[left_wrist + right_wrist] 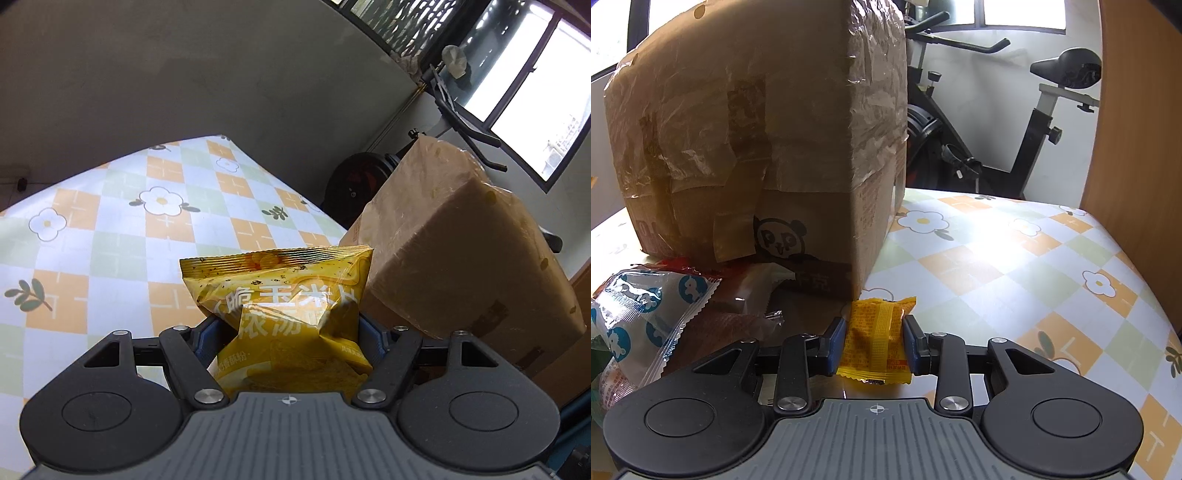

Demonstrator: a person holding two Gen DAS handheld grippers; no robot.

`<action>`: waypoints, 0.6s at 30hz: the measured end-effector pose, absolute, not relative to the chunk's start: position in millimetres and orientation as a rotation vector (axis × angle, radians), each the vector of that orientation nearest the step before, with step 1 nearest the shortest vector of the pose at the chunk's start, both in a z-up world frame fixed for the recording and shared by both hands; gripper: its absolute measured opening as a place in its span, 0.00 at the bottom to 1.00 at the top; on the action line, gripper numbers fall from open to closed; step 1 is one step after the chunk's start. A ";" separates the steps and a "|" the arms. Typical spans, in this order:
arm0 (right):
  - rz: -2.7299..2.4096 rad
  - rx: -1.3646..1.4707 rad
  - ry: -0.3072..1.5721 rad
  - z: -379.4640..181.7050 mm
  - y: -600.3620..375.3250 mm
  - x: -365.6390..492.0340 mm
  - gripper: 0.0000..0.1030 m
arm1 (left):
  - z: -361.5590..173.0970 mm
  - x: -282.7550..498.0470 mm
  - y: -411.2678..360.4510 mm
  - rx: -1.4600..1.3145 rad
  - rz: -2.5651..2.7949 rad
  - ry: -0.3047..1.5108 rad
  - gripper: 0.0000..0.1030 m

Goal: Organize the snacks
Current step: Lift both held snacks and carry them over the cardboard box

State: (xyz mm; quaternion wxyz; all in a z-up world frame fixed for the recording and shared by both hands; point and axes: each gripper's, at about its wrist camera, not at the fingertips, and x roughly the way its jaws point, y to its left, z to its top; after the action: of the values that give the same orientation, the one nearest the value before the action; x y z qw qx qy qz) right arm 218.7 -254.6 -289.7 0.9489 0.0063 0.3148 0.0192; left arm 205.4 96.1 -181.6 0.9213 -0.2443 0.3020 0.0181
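While both jaws are clamped — left gripper (286, 325) on yellow chip bag (284, 314), right gripper (874, 343) on orange packet (877, 339) beside cardboard box (768, 140) — the pick-up step appears complete; next, probably carrying and sorting.

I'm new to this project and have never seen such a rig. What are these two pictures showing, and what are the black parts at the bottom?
Each picture comes from a camera mounted on a hand-held two-finger gripper, looking forward along its fingers; a person holds one in each hand. The black parts are the gripper itself. In the left view, the left gripper squeezes a yellow chip bag. In the right view, the right gripper pinches a small orange packet. A taped cardboard box stands on the flowered tablecloth, with more wrapped snacks beside it.
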 end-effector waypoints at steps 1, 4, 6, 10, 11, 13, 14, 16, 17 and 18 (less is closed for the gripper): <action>0.038 0.013 0.637 -289.5 -254.7 218.3 0.30 | -177.0 200.4 95.5 -0.474 0.030 0.602 0.74; 0.040 0.011 0.624 -288.5 -254.2 214.6 0.30 | -166.6 192.1 89.1 -0.399 0.014 0.564 0.74; 0.041 0.008 0.617 -287.5 -253.3 212.6 0.30 | -161.4 189.3 86.5 -0.375 0.003 0.554 0.74; 0.039 0.013 0.598 -280.2 -252.2 204.8 0.29 | -148.7 187.4 80.9 -0.327 -0.024 0.530 0.74; 0.040 0.014 0.593 -277.9 -252.5 201.6 0.29 | -145.0 187.1 80.0 -0.320 -0.031 0.520 0.74; 0.038 0.031 0.583 -272.6 -254.9 192.9 0.29 | -135.0 184.4 79.4 -0.309 -0.053 0.495 0.74; 0.038 0.043 0.574 -269.6 -256.7 188.5 0.29 | -130.8 184.4 78.7 -0.306 -0.063 0.485 0.74; 0.031 0.048 0.554 -261.2 -259.6 179.7 0.29 | -120.6 182.9 75.8 -0.297 -0.087 0.465 0.74; 0.029 0.048 0.539 -255.4 -261.1 175.6 0.29 | -115.4 183.2 74.3 -0.291 -0.101 0.455 0.74; 0.027 0.047 0.519 -248.5 -261.8 171.2 0.29 | -109.3 184.5 72.5 -0.286 -0.116 0.442 0.74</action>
State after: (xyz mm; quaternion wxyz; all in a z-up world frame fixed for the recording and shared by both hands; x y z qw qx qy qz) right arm 171.2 -261.8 -248.5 0.9662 0.0234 0.2565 0.0135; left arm 184.5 72.5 -109.3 0.9639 -0.1410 0.2185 -0.0575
